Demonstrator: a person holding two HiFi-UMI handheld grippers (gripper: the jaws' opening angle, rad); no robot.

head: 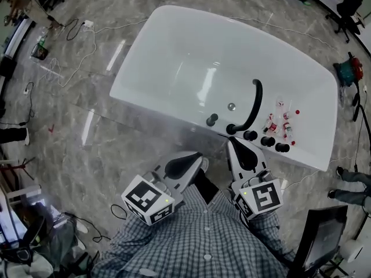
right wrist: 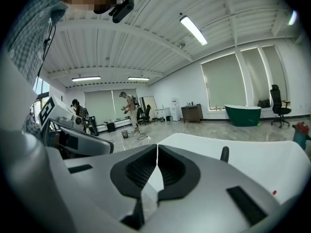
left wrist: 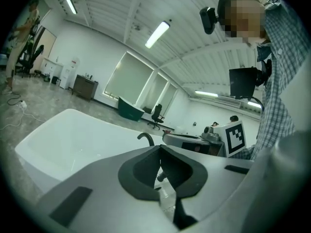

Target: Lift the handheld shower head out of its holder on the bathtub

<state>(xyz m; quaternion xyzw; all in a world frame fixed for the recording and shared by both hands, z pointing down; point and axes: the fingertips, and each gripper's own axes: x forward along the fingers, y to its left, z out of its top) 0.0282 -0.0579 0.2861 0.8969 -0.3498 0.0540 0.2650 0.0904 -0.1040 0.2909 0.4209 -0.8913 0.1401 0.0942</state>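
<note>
Handheld shower head: not singled out with certainty. It is judged to be one of the row of black fittings (head: 266, 140) on the near rim of the white bathtub (head: 174, 17), seated upright in its holder. The row runs beside a curved black spout (head: 255, 102) that arches over the basin. One more black piece (head: 212, 119) stands apart on the spout's other side.

Handling, as judged: a rigid body, probably metal or hard plastic, light to moderate in weight. Its smooth, rounded finish is likely to be slippery under hard pads. A hose is expected below, so some drag on the lift is to be allowed for. Hold is best taken across the shaft just under the head, and the pull kept straight up along the holder's axis.

Small red-and-white bottles (head: 284, 122) are seen on the rim just behind the fittings. They could be knocked over by a wide approach.

Right gripper (head: 232, 141): held low over the floor, near the rim and short of the spout base. In the right gripper view (right wrist: 157, 148) its pads are seen pressed together, with nothing between them.

Left gripper (head: 201, 163): farther from the rim and well apart from any fitting. It is likewise closed and empty (left wrist: 160, 150).

Neither fitting nor tub is touched. Either gripper would have to be opened before a grasp.
</note>
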